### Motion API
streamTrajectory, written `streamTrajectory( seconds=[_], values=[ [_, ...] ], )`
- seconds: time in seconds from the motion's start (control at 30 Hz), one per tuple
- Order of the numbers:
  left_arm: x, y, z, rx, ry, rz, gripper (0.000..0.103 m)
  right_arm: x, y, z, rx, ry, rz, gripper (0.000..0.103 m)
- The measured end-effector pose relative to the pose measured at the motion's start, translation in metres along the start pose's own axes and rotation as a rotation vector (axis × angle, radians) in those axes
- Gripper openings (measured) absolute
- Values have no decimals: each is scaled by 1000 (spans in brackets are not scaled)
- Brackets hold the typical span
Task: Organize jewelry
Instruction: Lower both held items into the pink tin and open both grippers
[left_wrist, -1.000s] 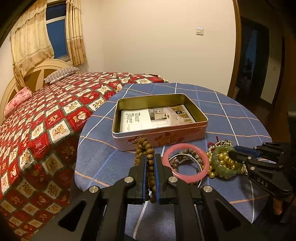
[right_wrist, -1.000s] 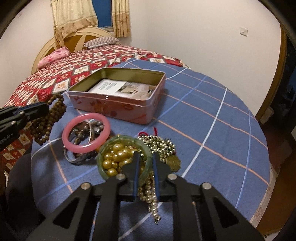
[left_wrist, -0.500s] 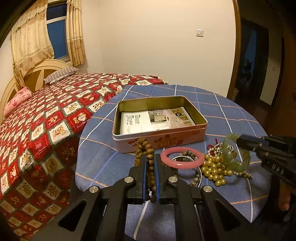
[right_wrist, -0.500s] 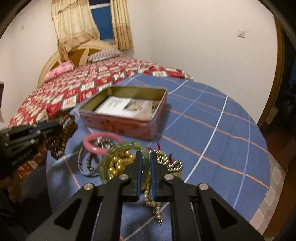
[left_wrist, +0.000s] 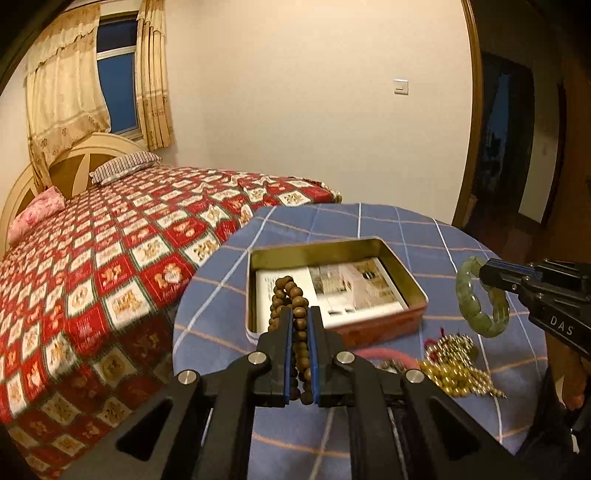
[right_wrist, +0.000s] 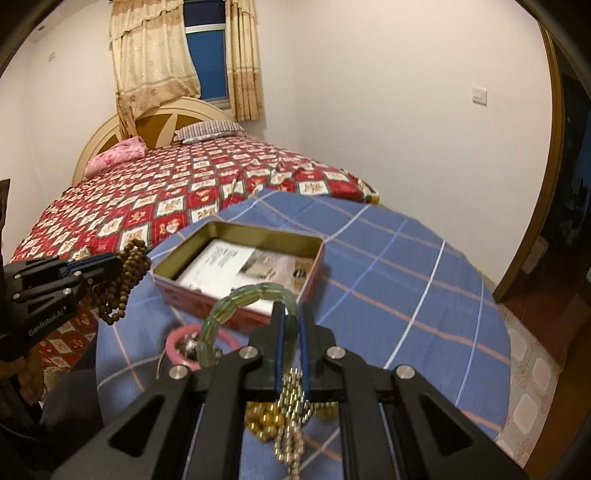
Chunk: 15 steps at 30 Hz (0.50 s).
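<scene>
My left gripper (left_wrist: 298, 321) is shut on a brown wooden bead bracelet (left_wrist: 290, 295) and holds it in the air near the left front corner of the open pink tin (left_wrist: 413, 284). It also shows in the right wrist view (right_wrist: 122, 273). My right gripper (right_wrist: 290, 317) is shut on a green jade bangle (right_wrist: 240, 299), lifted above the table in front of the tin (right_wrist: 236, 317). The bangle also shows in the left wrist view (left_wrist: 476, 317). A pink bangle (right_wrist: 175, 339) and a heap of gold beads (left_wrist: 450, 373) lie on the blue tablecloth.
The tin holds a printed leaflet (left_wrist: 354, 288). The round table (right_wrist: 406, 280) has a blue checked cloth. A bed with a red patterned cover (left_wrist: 110, 258) stands close on the left. A doorway (left_wrist: 517, 147) is at the right.
Both grippers have risen. The right one lifted the green bangle off the gold beads. The left one carried the brown beads up and toward the tin.
</scene>
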<state>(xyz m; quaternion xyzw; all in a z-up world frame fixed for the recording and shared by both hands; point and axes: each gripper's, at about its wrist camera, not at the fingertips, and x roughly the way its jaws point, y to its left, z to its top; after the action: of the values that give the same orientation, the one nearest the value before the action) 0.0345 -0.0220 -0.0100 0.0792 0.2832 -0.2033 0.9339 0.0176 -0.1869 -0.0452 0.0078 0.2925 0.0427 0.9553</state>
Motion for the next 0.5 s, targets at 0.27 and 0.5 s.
streamTrajectory(
  seconds=[0.27,0.5],
  values=[
    [23,5,26,41,-6,16,7,28,4,30,-41,6,0,10],
    [56,9,38,70,22,33,7,59,2,47,-58,35,-24,10]
  ],
)
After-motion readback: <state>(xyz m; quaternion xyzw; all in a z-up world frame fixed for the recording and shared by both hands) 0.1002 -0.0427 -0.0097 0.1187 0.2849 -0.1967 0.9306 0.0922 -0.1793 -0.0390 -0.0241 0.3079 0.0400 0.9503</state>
